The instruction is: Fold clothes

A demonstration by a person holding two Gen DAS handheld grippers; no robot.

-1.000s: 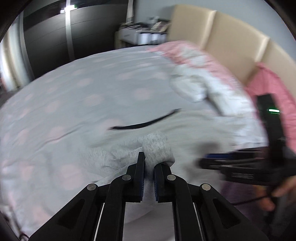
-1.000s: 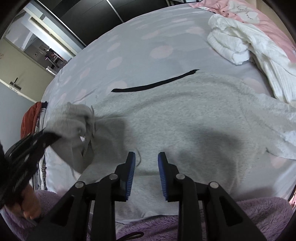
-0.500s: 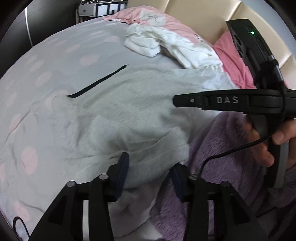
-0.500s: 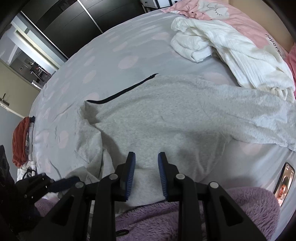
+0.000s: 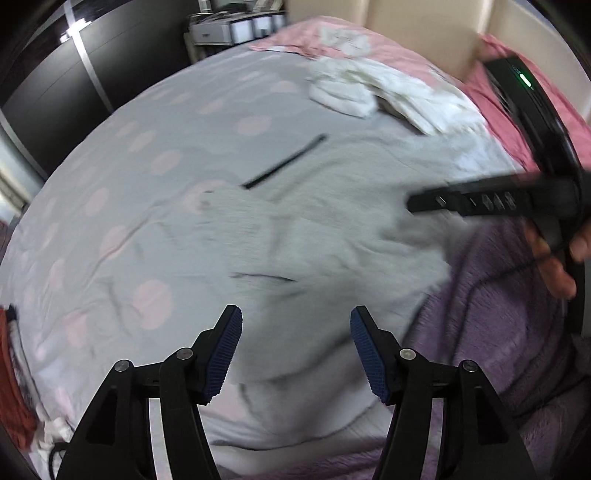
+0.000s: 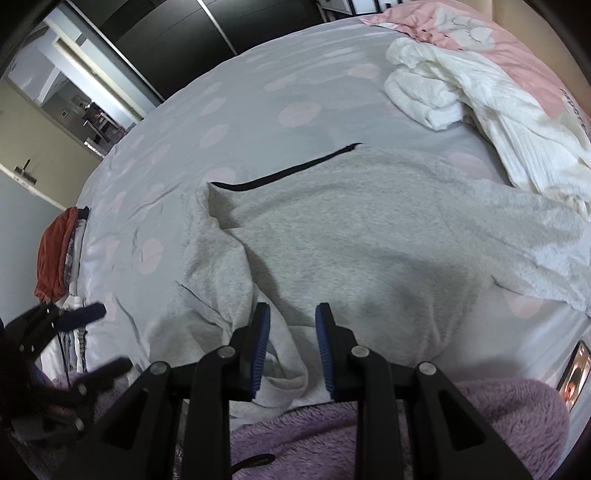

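A light grey fleece sweatshirt with a black neck trim (image 6: 354,236) lies spread across the middle of a bed covered by a pale grey sheet with pink dots (image 6: 236,110). One sleeve stretches out toward 3 o'clock in the right wrist view; the other is folded in over the body and bunches toward 7 o'clock, just ahead of the right claw.

The left claw (image 5: 295,343) stands released, its jaws having just been opening; they are spread wide above the near hem of the sweatshirt with only loose cloth below them and nothing pinched. The right claw (image 6: 291,343) hangs over the folded sleeve with its blue pads partly apart and gripping nothing.

The left wrist view is smeared by motion, yet it alone shows the right claw from the side as a dark bar at 3 o'clock, with the person's hand (image 5: 554,258) wrapped around its handle and a green light on the housing above. It also shows a beige padded headboard (image 5: 413,29) at 1 o'clock.

The right wrist view is sharp and adds what the other lacks: a phone with a lit screen (image 6: 574,373) at 4 o'clock on the bed edge, a doorway at 10 o'clock, and the left claw as a dark blurred shape at 8 o'clock. Both views show a crumpled white ribbed garment (image 6: 461,99) beyond the sweatshirt near a pink pillow (image 6: 461,33), a rust-orange cloth (image 6: 55,254) at the bed's far side, and a purple fuzzy robe (image 6: 406,435) nearest the cameras.
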